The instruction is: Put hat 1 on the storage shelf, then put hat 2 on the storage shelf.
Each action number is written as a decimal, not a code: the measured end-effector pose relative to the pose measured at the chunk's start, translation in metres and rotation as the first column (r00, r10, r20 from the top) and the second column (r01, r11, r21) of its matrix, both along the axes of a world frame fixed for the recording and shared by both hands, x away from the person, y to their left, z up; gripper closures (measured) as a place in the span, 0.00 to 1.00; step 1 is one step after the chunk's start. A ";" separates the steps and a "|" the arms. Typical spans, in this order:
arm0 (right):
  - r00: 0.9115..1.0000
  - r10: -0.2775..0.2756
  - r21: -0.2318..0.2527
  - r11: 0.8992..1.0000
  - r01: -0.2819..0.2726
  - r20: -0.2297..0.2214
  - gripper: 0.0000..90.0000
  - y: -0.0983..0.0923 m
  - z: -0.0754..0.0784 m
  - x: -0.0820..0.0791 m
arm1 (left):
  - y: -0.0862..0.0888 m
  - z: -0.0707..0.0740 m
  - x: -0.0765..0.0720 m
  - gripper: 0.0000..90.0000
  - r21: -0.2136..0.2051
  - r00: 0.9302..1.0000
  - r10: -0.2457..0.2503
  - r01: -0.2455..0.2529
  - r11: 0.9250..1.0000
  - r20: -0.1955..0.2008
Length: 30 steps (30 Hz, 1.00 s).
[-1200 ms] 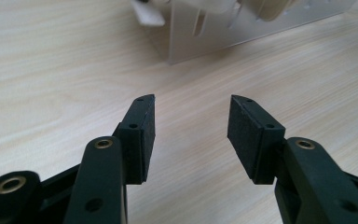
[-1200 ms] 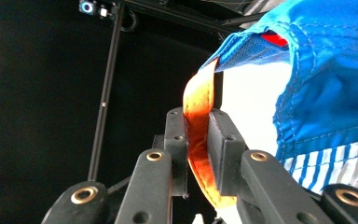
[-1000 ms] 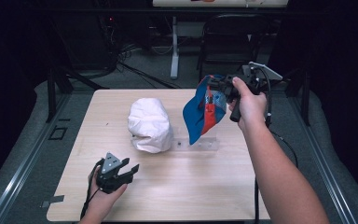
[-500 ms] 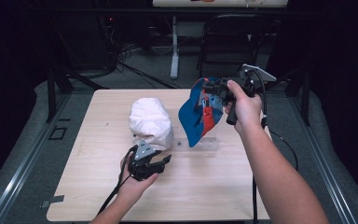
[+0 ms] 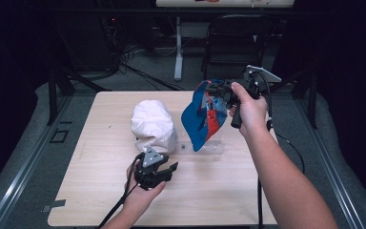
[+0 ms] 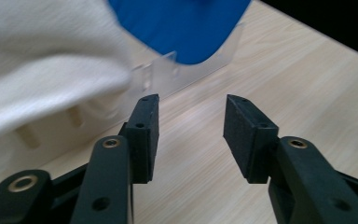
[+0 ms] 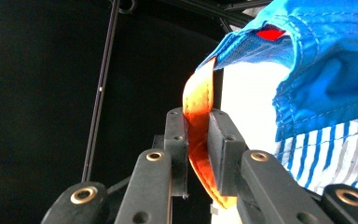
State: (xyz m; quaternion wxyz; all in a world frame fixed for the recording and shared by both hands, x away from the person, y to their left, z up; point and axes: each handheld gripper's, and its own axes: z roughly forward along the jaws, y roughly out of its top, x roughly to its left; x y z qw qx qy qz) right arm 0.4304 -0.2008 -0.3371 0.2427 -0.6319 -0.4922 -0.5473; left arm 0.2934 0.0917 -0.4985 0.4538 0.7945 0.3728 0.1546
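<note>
A: The right gripper is shut tight on the orange strap of the blue cap, up over the table.

B: The cap is soft and light. The left gripper, closing a bit, holds nothing. Grab the stiff brim.

A lab – dark room, floor cables, bare table.
</note>
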 end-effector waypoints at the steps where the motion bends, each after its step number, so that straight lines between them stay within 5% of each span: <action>1: 1.000 -0.001 0.000 1.000 0.001 0.000 0.88 0.000 0.000 0.000 | -0.003 0.000 0.001 0.60 -0.001 1.000 -0.015 0.015 1.000 0.010; 9: 1.000 0.005 0.004 1.000 -0.005 -0.001 0.88 0.002 -0.002 0.000 | -0.040 -0.001 0.021 0.55 0.002 0.997 -0.051 0.051 0.999 0.062; 16: 1.000 0.008 0.000 1.000 -0.008 -0.001 0.88 -0.001 -0.002 0.001 | -0.069 -0.005 0.038 0.55 0.052 0.992 -0.041 0.035 0.998 0.122; 22: 1.000 0.004 0.003 1.000 -0.004 0.001 0.88 -0.004 -0.002 0.001 | -0.081 -0.008 0.048 0.84 0.106 0.992 -0.054 0.042 0.993 0.115; 30: 1.000 -0.003 0.006 1.000 0.003 0.003 0.88 -0.007 -0.001 -0.002 | -0.076 -0.003 0.041 0.95 0.140 0.984 -0.101 0.080 0.987 0.148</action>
